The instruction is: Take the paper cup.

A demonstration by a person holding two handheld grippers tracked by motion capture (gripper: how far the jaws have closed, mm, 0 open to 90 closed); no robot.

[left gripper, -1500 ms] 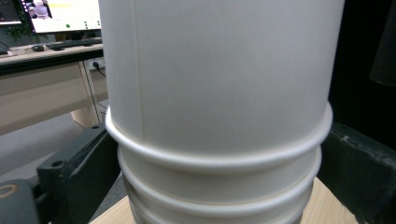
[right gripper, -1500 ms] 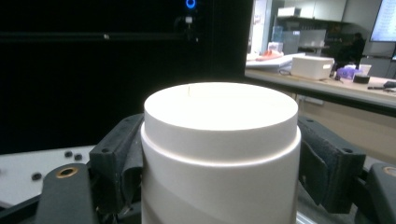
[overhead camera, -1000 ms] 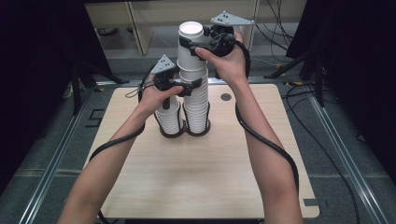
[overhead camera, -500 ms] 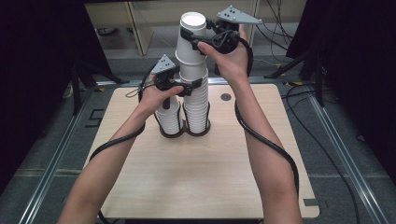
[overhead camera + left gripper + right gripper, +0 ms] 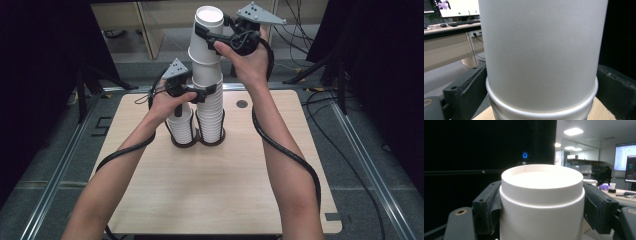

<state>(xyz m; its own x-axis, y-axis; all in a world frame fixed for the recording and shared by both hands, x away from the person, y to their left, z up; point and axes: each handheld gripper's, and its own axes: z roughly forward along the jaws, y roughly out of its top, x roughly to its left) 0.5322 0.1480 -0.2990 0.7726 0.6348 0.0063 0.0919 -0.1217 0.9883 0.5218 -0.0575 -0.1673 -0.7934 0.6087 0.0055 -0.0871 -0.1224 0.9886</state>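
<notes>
Separating step in hand, judging from the pictures: lifting a group of upside-down paper cups off the tall stack (image 5: 209, 107) on the right of the two stacks. Left tongs (image 5: 201, 95) closed around the tall stack about at its middle, pads pressing both sides just above a cup rim (image 5: 541, 106), holding the lower part down. Right tongs (image 5: 214, 41) closed on the top cup (image 5: 207, 30) near its flat bottom, which faces up, jaws tight against both walls (image 5: 541, 202). Upper group of cups tilted a little to the left against the lower stack, so long axis nearly upright but leaning, closed ends up, open mouths down. Lower stack standing upright in a dark ring holder (image 5: 197, 142) near the far middle of the surface (image 5: 200, 195), touching the shorter stack (image 5: 181, 125) beside it. Next move probably: pulling straight up along the axis of the stack, not sideways, while keeping the left grip firm; otherwise risk of dragging the whole column or tipping it. Gentle force needed, since thin paper walls dent easily.
</notes>
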